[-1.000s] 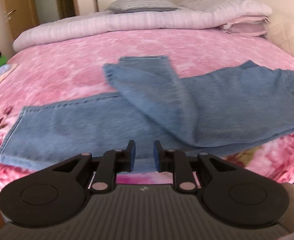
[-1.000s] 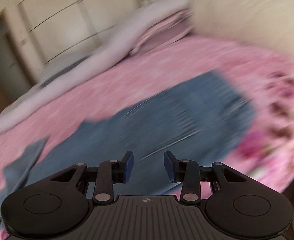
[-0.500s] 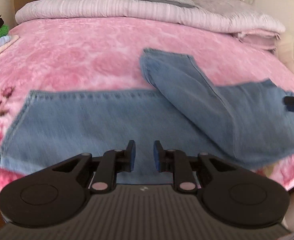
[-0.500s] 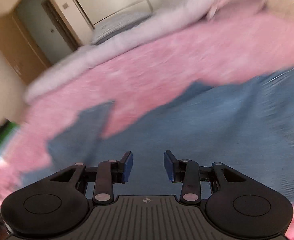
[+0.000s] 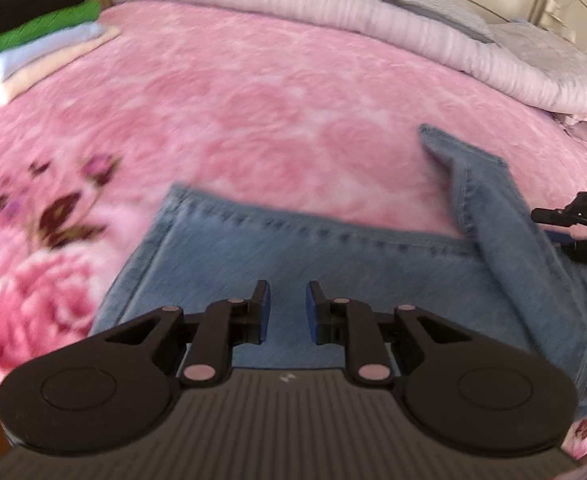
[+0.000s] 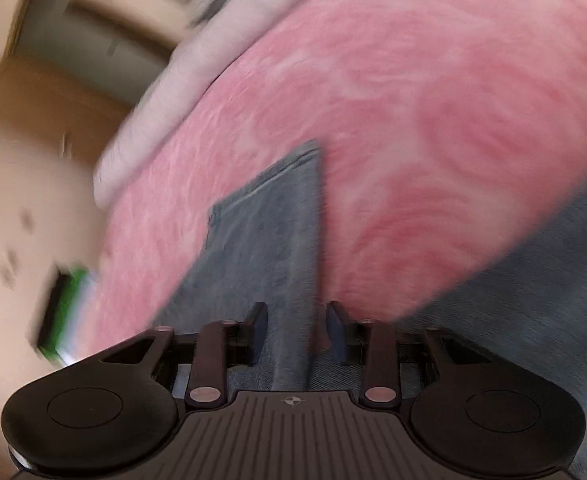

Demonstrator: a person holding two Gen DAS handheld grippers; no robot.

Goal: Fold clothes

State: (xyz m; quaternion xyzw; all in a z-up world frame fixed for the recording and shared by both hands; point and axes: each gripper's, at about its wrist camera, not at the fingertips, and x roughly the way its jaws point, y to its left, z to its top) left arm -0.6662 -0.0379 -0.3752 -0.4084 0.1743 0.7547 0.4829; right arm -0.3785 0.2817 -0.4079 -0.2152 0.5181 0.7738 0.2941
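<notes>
Blue jeans (image 5: 333, 264) lie on the pink blanket (image 5: 273, 100), near the front edge of the bed. One leg lies flat along that edge. The other leg sticks up at a slant toward the middle of the bed.

A moment ago the left camera saw both legs spread wide. Now the left gripper (image 5: 287, 304) has slid along to the hem end of the flat leg and hangs over it. Its fingers are a little apart and hold nothing.

The right gripper (image 6: 297, 324) has swung over from the wide top part of the jeans to the slanted leg. A raised fold of that leg now sits between its fingers, and they are closing on it. In the picture they do not pinch it yet.

I think this means the slanted leg is about to be lifted and laid on the flat one. No fold is done yet.

Some things are hard to see. The right view is very blurry. The waist of the jeans is cut off. The black gripper bodies hide the front edge of the bed. A stack of folded clothes (image 5: 33, 40) sits at the far left corner, half out of view.
</notes>
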